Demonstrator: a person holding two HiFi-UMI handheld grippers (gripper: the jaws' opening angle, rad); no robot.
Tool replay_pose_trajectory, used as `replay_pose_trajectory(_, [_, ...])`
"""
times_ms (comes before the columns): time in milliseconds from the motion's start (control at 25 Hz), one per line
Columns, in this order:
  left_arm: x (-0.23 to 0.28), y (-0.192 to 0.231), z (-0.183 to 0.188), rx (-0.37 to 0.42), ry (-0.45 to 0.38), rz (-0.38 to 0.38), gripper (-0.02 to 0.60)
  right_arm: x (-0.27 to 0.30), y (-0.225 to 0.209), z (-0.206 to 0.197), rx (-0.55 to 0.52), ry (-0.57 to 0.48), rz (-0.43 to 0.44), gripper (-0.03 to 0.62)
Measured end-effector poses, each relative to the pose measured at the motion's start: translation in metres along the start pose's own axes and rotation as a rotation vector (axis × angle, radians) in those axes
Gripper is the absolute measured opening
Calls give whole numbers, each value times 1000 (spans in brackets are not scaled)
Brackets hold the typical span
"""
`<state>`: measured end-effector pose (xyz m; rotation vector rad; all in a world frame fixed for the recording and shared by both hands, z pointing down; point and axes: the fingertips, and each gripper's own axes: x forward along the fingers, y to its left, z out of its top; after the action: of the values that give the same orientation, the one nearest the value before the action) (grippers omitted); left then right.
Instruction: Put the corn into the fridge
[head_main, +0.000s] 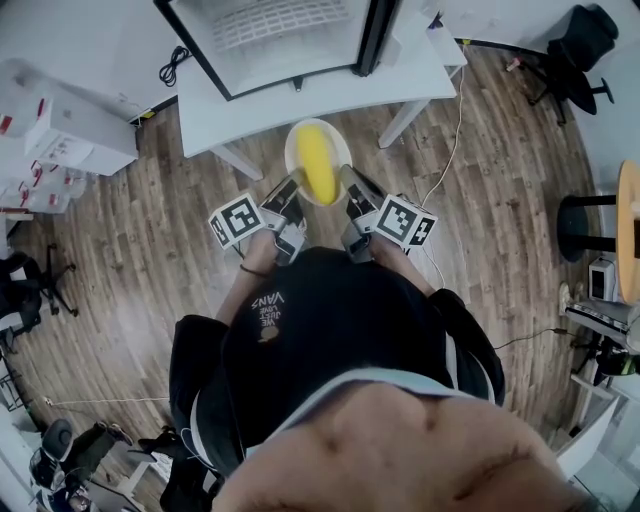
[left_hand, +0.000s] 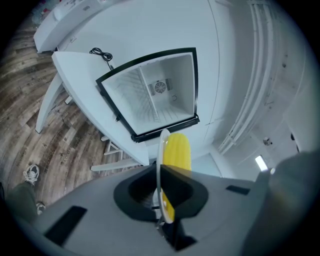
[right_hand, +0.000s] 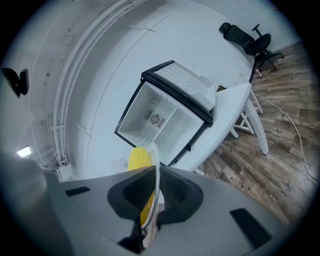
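Wood-plank floor (head_main: 130, 250). White table (head_main: 230, 115) against white wall (right_hand: 100, 60). Black office chair (head_main: 575, 45) at right; white boxes (head_main: 70, 130) at left.

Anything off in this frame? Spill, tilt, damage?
Nothing stands out. The corn lies whole on the plate. The left gripper and right gripper clamp opposite sides of its rim. Nothing has spilled, and the fridge ahead stands open.
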<state>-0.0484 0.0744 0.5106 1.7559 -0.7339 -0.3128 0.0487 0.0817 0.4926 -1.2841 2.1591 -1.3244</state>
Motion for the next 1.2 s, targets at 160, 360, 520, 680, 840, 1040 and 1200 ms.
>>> replay_pose_trajectory(160, [9, 5, 20, -6, 9, 1, 31, 21, 0, 8, 0, -5, -4, 26])
replay_pose_trajectory(360, [20, 9, 43, -8, 24, -5, 31, 43, 1, 19, 2, -16, -16, 26])
replay_pose_trajectory(520, [28, 12, 61, -5, 40, -14, 31, 59, 2, 27, 3, -32, -25, 26])
replay_pose_trajectory(680, [36, 15, 78, -7, 57, -20, 31, 75, 2, 34, 3, -44, -36, 26])
replay_pose_trajectory(840, [43, 21, 98, -5, 74, -24, 31, 95, 3, 40, 6, -58, -47, 26])
replay_pose_trajectory(1040, [51, 27, 119, -4, 99, -36, 31, 115, 2, 48, -7, -88, -61, 26])
replay_pose_trajectory(1200, [60, 32, 135, 3, 126, -44, 31, 129, -3, 53, -10, -110, -88, 26])
